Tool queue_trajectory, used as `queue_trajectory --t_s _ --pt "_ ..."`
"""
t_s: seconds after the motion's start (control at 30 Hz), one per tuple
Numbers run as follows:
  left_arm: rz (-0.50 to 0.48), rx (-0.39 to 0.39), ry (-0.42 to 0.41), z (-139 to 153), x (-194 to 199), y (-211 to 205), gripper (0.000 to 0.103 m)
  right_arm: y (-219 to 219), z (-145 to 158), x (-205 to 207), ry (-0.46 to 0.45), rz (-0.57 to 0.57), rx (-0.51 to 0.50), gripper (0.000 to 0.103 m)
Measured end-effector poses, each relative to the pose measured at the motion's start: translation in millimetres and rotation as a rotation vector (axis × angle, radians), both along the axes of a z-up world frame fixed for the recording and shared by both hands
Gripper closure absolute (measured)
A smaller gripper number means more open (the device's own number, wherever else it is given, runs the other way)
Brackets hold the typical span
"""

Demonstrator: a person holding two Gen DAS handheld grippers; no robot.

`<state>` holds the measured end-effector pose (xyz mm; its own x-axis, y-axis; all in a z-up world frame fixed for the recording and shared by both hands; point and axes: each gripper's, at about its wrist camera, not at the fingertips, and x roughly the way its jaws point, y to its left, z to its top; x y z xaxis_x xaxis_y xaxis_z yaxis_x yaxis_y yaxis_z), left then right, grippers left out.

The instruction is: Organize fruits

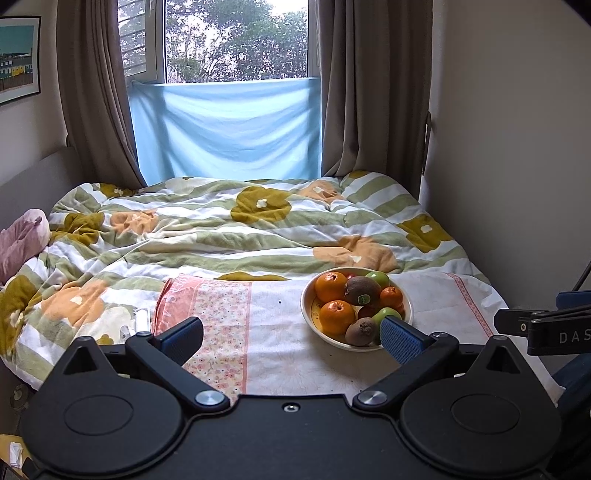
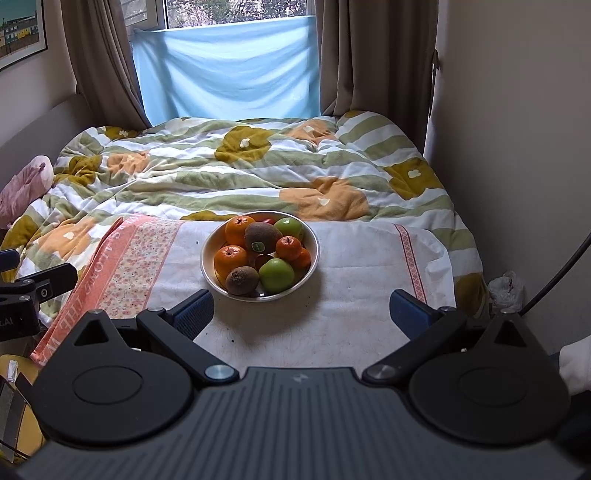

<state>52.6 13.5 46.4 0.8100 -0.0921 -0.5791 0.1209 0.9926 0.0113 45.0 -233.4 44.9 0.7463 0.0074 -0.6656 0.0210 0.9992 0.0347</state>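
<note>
**A:** What is nearest, and how do the claws stand?

**B:** The left gripper (image 1: 291,338) has its blue pads spread wide, with nothing between them. The right gripper (image 2: 301,312) is spread just as wide and also holds nothing. Both hang over the near edge of a white cloth (image 2: 343,295) with a pink floral band along its left side, laid flat over the bed.

**A:** And the fruit?

**B:** All of it sits in a pale bowl (image 2: 221,286) on that cloth. From the right wrist the bowl lies just beyond the gap between the fingers, toward the left finger (image 2: 194,314). From the left wrist the bowl (image 1: 306,299) is off to the right, its near rim partly hidden behind the right finger (image 1: 400,341). Nearest in it are a kiwi (image 2: 242,280) and a green apple (image 2: 276,275); behind them an orange (image 2: 231,258), a small tangerine (image 2: 289,247), a kiwi with a sticker (image 2: 263,237), a second orange (image 2: 239,229) and another green apple (image 2: 290,228).

**A:** Farther off?

**B:** A rumpled duvet (image 2: 258,166) in green stripes with mustard and orange flowers, something pink (image 2: 26,181) at its left edge, then brown curtains (image 2: 369,55) flanking a window half covered by a light-blue sheet (image 2: 229,70). A framed picture (image 2: 20,33) hangs on the left wall.
</note>
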Motion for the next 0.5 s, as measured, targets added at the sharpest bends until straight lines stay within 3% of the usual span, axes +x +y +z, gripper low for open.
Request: queue_trajectory --t_s 0.5 --pt "-0.003 -0.003 0.011 -1.8 4.7 2.4 0.0 -0.1 -0.7 1.6 0.003 -0.002 0.001 0.0"
